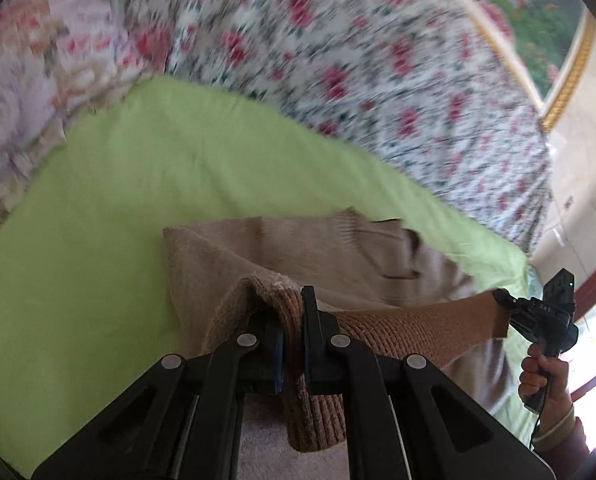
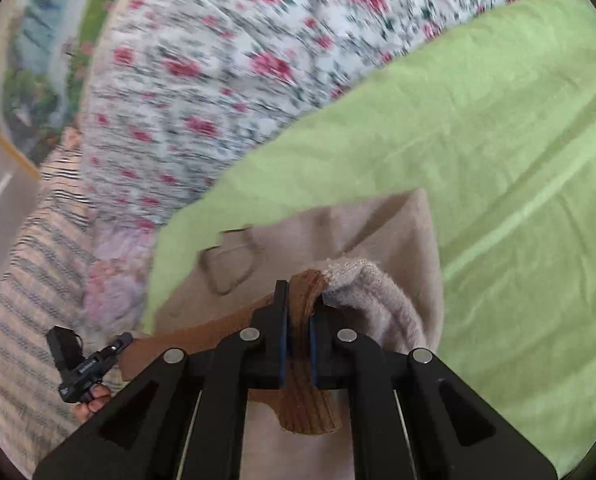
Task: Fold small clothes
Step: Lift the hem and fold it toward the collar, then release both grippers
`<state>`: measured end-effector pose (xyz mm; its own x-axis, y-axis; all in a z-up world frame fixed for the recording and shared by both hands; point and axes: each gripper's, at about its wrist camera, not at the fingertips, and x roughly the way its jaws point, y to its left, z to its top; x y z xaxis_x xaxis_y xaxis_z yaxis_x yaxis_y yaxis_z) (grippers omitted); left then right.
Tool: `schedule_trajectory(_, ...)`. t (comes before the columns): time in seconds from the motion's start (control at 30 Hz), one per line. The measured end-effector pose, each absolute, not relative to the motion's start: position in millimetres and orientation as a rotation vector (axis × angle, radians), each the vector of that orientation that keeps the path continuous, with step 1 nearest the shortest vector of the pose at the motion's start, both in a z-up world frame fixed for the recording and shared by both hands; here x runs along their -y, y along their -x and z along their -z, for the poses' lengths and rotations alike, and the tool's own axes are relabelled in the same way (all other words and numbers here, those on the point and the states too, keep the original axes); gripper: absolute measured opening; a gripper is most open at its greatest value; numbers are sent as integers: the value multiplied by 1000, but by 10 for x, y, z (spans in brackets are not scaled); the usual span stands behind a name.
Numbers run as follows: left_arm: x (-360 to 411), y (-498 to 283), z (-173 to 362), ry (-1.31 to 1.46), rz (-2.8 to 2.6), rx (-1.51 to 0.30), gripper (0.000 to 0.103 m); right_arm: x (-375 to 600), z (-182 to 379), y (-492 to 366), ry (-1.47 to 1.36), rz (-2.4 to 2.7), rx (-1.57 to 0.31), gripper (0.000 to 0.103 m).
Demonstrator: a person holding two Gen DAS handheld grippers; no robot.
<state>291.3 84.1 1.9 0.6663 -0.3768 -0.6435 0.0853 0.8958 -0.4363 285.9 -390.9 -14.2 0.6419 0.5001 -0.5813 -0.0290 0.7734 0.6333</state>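
Grippers both clamp the brown ribbed hem: your left gripper (image 1: 291, 344) and right gripper (image 2: 298, 344) pinch opposite corners, stretching the beige sweater (image 1: 298, 248) taut above the green sheet (image 1: 97, 220) so it can fold evenly.

A light green sheet (image 1: 145, 184) lies spread flat, with a few soft creases running across it. Behind it a quilt (image 1: 378, 72) printed with red roses and dark leaves on white is bunched up along the sheet's far edge, blurred in both views. A paler pink flowered cloth (image 1: 21, 92) lies beside the quilt. A striped fabric (image 2: 37, 248) in cream and grey sits near the quilt's other end. A landscape picture in a gold frame (image 1: 570, 76) hangs beyond.
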Motion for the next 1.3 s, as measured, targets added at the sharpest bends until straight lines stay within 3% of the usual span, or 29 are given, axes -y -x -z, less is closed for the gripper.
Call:
schedule_trajectory(0.17, -919, -3105, 334, 444, 267, -889, 10, 3906, 371, -2975, -634, -265, -900, 13)
schedule_trajectory(0.33, -946, -2563, 166, 428, 320, -843, 29, 4025, 63, -2561, -610, -271, -784, 25)
schedule_trajectory(0.43, -658, -2233, 74, 337, 377, -838, 33, 3740, -98, -2306, -529, -487, -750, 27)
schedule_trajectory(0.5, -371, -2140, 63, 287, 455, -854, 35, 3366, -32, -2260, -417, -585, -835, 27)
schedule_trajectory(0.7, 258, -2501, 294, 51, 434, -950, 35, 2631, 328, -2514, -10, -564, -1018, 25)
schedule_trajectory(0.8, 9, -2887, 350, 89, 364, -955, 21, 2798, 345, -2822, 37, -449, -980, 22)
schedule_trajectory(1.03, -900, -3508, 269, 333, 117, -914, 18, 3739, 187, -3178, -298, -129, -836, 22)
schedule_trajectory(1.3, -1013, -2782, 7, 426, 125, -822, 26, 3507, -13, -2398, -375, -226, -774, 24)
